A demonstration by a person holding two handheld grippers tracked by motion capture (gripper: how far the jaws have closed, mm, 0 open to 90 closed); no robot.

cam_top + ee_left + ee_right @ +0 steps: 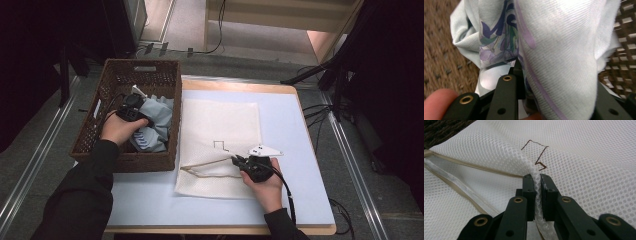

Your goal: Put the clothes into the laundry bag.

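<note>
A brown wicker basket [142, 66] stands at the table's left with a pale blue cloth [159, 120] bundled inside it. My left gripper [134, 109] is down in the basket, shut on that cloth [564, 50], which carries a purple flower print and drapes over the jaws. A white mesh bag [220, 122] lies flat mid-table, its beige zipper [205, 167] open near the front. My right gripper [236, 160] pinches the bag's upper layer by the zipper. In the right gripper view the gripper [537, 178] is shut on a raised fold of mesh [586, 170], just below a brown stitched mark [536, 152].
A light blue mat [290, 135] covers the wooden table [235, 86]. Woven basket wall [624, 50] rises close beside the cloth. Cables [320, 112] and dark stands [345, 70] sit on the floor right of the table.
</note>
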